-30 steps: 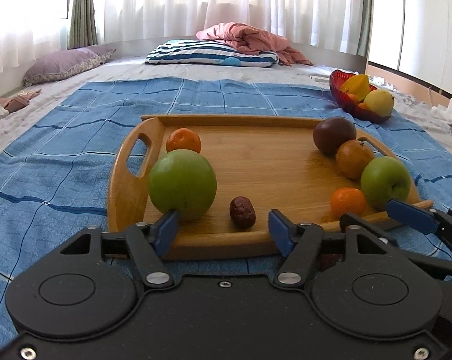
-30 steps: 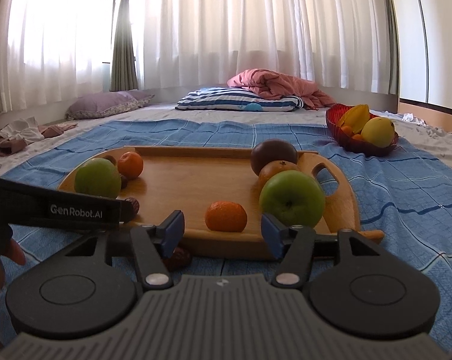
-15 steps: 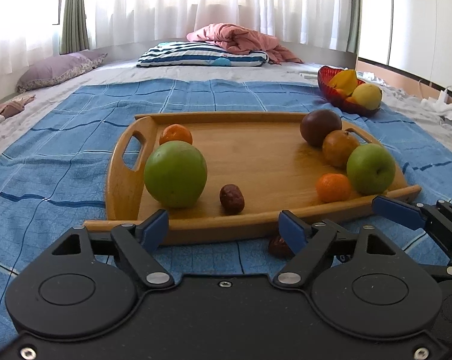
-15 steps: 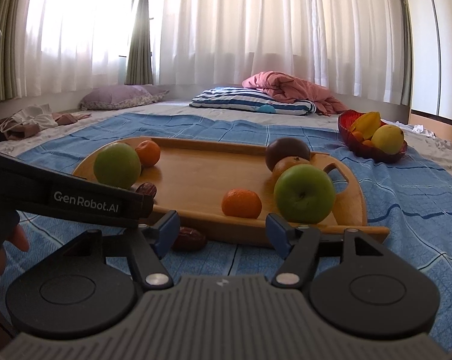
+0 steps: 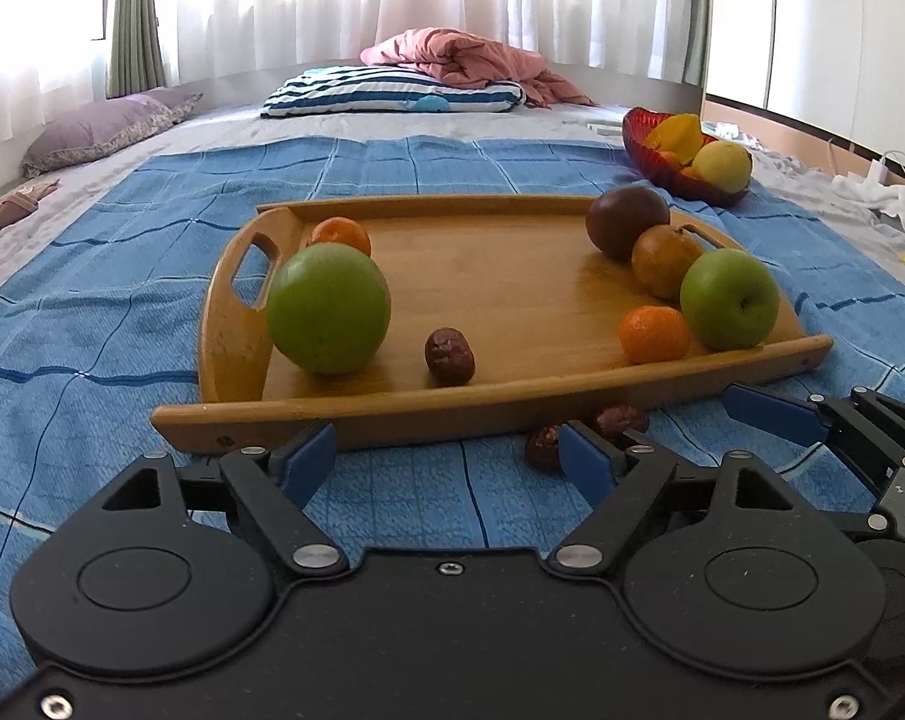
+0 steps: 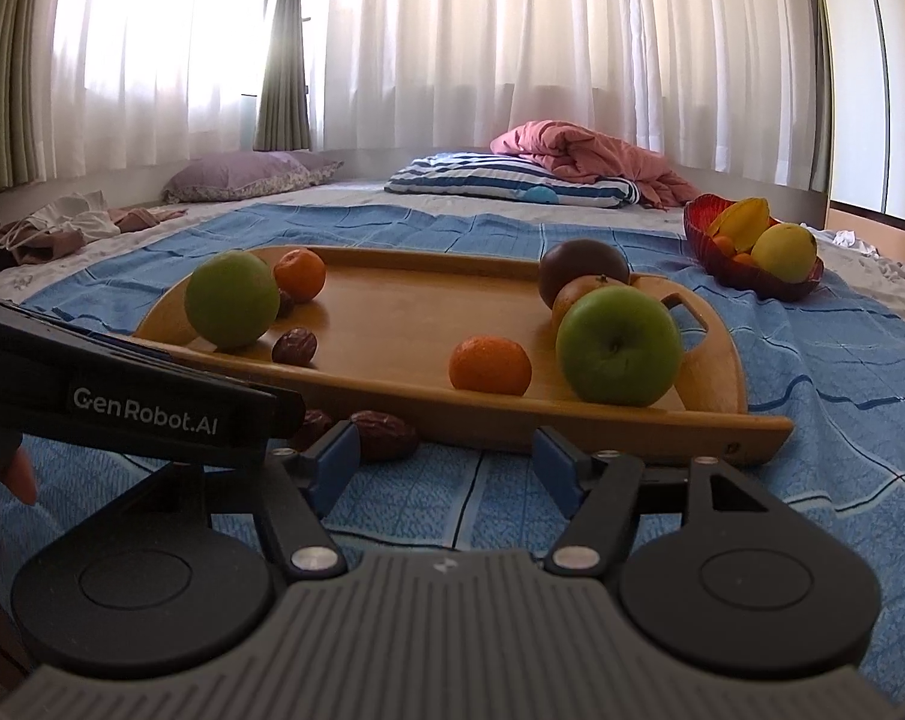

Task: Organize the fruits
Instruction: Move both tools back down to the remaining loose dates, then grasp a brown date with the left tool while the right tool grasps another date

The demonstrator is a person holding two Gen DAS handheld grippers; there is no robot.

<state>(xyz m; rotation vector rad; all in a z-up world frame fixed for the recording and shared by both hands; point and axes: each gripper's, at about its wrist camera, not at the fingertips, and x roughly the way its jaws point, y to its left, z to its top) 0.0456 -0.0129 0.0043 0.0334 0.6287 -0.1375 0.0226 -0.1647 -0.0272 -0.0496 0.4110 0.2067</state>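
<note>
both grippers' fingers (image 5: 301, 455) apart and empty; risk of nudging the loose dates (image 6: 384, 434) under the tray (image 5: 392, 414) lip or rolling them across the blanket (image 5: 92, 330).

A date (image 5: 541, 447) lies half hidden behind the left tongs (image 5: 446, 459).

A blue checked blanket (image 5: 392, 174) covers the bed (image 5: 230, 126) across the middle of the frame. On it rest a wooden tray (image 5: 512, 402) at center, a red fruit bowl (image 5: 650, 156) at upper right, and two dates (image 5: 620, 420) just before the tray's near edge.
</note>
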